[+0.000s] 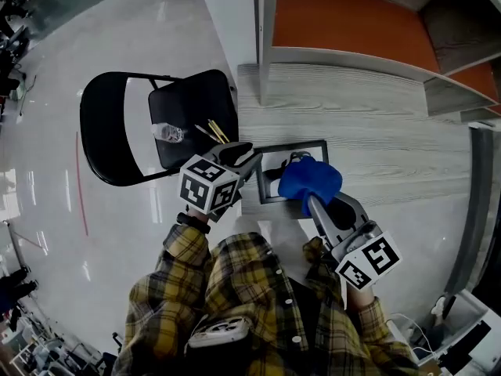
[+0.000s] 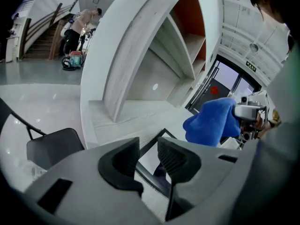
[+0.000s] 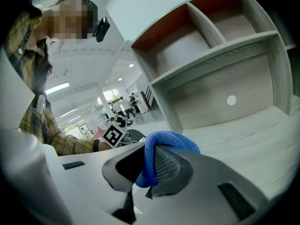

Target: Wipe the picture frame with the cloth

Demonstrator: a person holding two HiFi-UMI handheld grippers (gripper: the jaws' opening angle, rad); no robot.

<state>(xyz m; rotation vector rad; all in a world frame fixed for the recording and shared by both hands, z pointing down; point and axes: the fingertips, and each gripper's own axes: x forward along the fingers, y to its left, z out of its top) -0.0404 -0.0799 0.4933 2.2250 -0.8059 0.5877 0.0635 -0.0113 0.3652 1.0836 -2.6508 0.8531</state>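
A black-edged picture frame (image 1: 297,144) with a white inside lies flat on the grey wood-grain surface (image 1: 376,131). My right gripper (image 1: 313,202) is shut on a blue cloth (image 1: 309,178), which hangs over the frame's right part. In the right gripper view the cloth (image 3: 164,142) is bunched between the pads. At the frame's left edge my left gripper (image 1: 252,157) stands open. In the left gripper view its jaws (image 2: 149,146) stand apart with the frame's corner (image 2: 161,134) showing in the gap, and the cloth (image 2: 213,121) is to the right.
A black folding chair (image 1: 168,124) stands left of the surface, with a plastic bottle (image 1: 168,133) and yellow sticks (image 1: 215,131) on its seat. A shelf unit with an orange back (image 1: 344,22) and a white upright (image 1: 262,37) rises behind the frame. People (image 2: 82,25) are far off.
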